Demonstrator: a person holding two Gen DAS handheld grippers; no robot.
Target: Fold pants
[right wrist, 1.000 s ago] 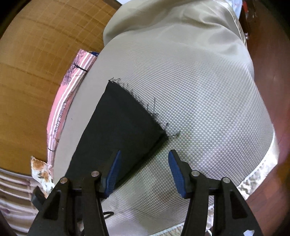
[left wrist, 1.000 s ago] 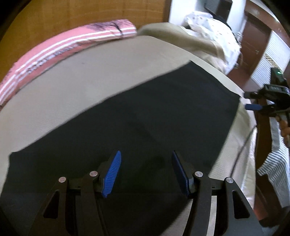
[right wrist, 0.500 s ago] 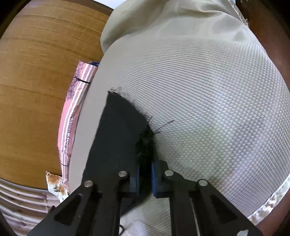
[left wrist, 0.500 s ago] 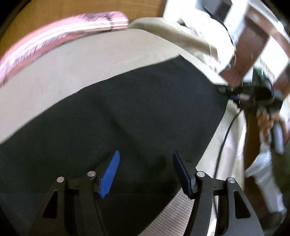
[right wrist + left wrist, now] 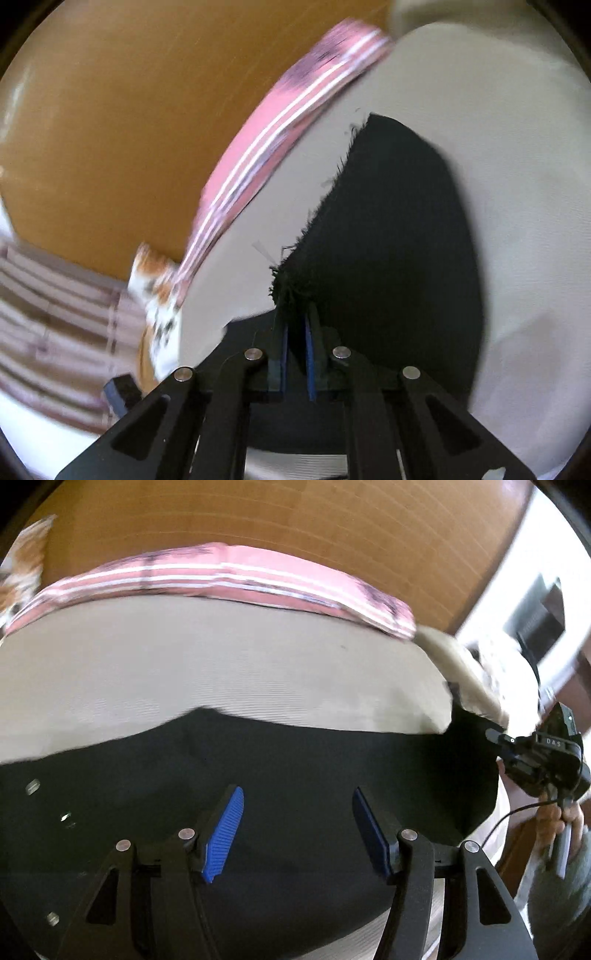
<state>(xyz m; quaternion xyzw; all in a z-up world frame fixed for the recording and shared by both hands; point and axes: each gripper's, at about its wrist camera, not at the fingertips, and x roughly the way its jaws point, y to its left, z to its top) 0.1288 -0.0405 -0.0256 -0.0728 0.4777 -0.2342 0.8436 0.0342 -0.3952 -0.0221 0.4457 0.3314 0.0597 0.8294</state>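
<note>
Pinching the black pants [image 5: 399,236] by their frayed hem, right tool [image 5: 295,354]

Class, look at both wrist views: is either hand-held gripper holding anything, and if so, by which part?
The right hand-held gripper is shut on the black pants, pinching the frayed hem corner of a leg. The left hand-held gripper is open above the pants, holding nothing.

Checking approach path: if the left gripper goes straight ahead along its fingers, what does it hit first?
Most likely the black pants: the open left gripper points at them with nothing between. The beige bed cover lies beyond. Depth is unclear.
</note>
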